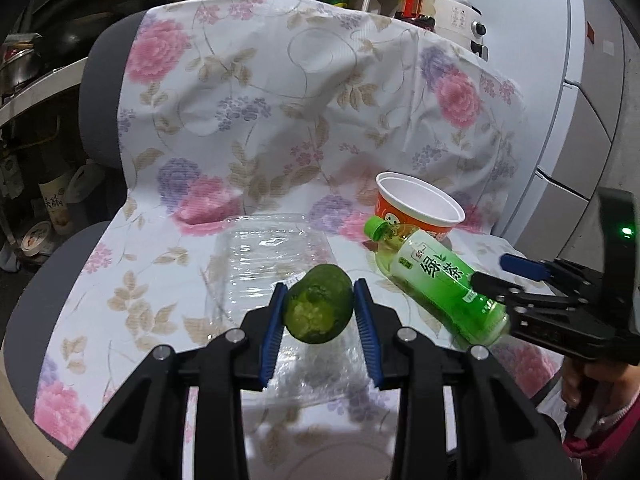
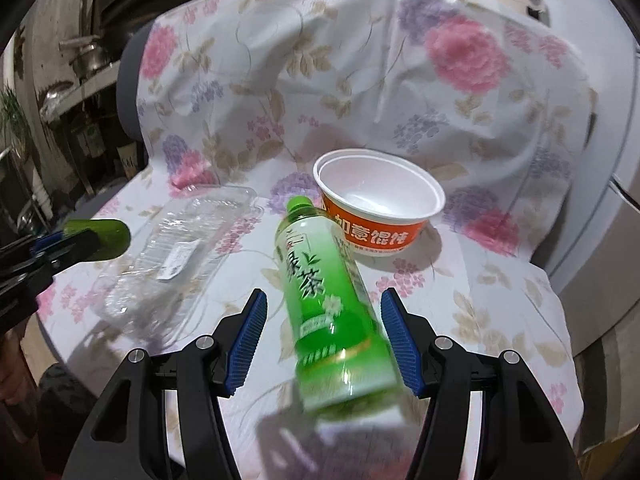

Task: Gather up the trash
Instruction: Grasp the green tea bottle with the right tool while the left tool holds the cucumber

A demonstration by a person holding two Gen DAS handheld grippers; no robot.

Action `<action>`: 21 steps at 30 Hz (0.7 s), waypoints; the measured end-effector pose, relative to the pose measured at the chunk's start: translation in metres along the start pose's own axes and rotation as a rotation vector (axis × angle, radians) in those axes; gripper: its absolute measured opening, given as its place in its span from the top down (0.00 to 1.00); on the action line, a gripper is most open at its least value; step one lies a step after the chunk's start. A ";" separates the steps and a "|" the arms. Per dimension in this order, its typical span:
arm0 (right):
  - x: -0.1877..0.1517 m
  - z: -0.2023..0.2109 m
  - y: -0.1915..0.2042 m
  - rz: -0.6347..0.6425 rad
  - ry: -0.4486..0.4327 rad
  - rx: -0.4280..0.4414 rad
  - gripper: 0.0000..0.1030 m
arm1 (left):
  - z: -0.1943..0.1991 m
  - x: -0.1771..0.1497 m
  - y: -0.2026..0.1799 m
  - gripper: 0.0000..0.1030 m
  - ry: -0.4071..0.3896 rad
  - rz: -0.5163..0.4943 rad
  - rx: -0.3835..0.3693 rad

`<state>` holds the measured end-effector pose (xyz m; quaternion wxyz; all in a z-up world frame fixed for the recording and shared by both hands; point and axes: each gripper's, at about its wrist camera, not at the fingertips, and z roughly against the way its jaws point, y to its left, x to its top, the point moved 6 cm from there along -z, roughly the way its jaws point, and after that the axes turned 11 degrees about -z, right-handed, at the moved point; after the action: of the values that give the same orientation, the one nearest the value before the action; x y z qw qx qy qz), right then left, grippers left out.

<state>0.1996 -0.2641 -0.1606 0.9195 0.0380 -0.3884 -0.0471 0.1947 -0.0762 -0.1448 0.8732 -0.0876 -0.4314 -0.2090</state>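
My left gripper [image 1: 320, 300] is shut on a green fruit [image 1: 320, 308] with a bitten, pale patch, held above a crumpled clear plastic box [image 1: 272, 256]. A green tea bottle [image 2: 320, 288] lies on the floral cloth, cap pointing away from me. My right gripper [image 2: 324, 304] is open and straddles the bottle's lower half, with a gap at the left pad [image 2: 248, 340]. In the left wrist view the right gripper [image 1: 494, 272] reaches in from the right at the bottle [image 1: 432, 276]. An empty orange and white paper bowl [image 2: 380, 208] stands just behind the bottle's cap.
Everything lies on a grey chair seat draped with a floral cloth [image 1: 260, 100] that runs up the backrest. Shelves with pots [image 1: 24, 64] stand at the left, jars and bottles [image 1: 416, 0] behind, a grey cabinet [image 1: 580, 120] at the right. A person's hand [image 1: 576, 384] holds the right gripper.
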 end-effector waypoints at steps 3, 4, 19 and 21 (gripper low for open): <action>0.002 -0.022 -0.004 -0.007 0.047 0.013 0.41 | -0.009 0.003 0.000 0.68 0.005 0.001 0.000; 0.002 -0.026 -0.005 -0.010 0.058 0.017 0.41 | -0.011 0.003 0.000 0.68 0.007 0.000 0.001; 0.011 -0.066 0.003 0.011 0.194 0.065 0.38 | -0.033 -0.002 -0.002 0.68 0.050 0.007 -0.009; 0.011 -0.067 0.009 0.029 0.206 0.063 0.38 | -0.031 -0.001 -0.002 0.68 0.048 0.004 -0.006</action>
<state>0.2560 -0.2546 -0.1983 0.9535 0.0660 -0.2937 -0.0174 0.2150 -0.0882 -0.1646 0.8834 -0.0862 -0.4097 -0.2107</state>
